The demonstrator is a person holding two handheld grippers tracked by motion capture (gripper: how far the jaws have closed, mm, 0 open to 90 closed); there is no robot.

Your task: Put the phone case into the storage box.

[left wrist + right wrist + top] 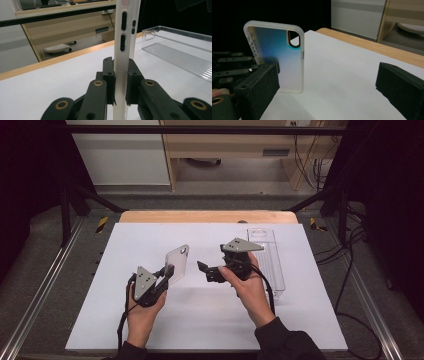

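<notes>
Nearest the person, the left gripper (pixel 167 271) sits over the left middle of the white table (pixel 150 330), its jaws clamped on the lower edge of a phone case (pixel 178 263). In the left gripper view the pads (pixel 110 85) press on both faces of the case (pixel 123 62), which rises edge-on between them.

The phone case is held off the table and stands on end: its long axis runs upward and slightly away, leaning to the far right in the high view, with the camera cut-out at the top end. It is translucent and frosted white, with rounded corners, a pill-shaped camera opening near the top and dark slots for side buttons along one edge. In the right gripper view its back (pixel 278 58) shows a faint blue-to-pink sheen.

Just to the right, the right gripper (pixel 206 270) points left toward the case, well short of touching it. Its jaws stand wide apart with nothing between them; its pads (pixel 398 87) frame bare table.

Farther right lies a clear plastic tray (pixel 274 265), long axis running near to far.
</notes>
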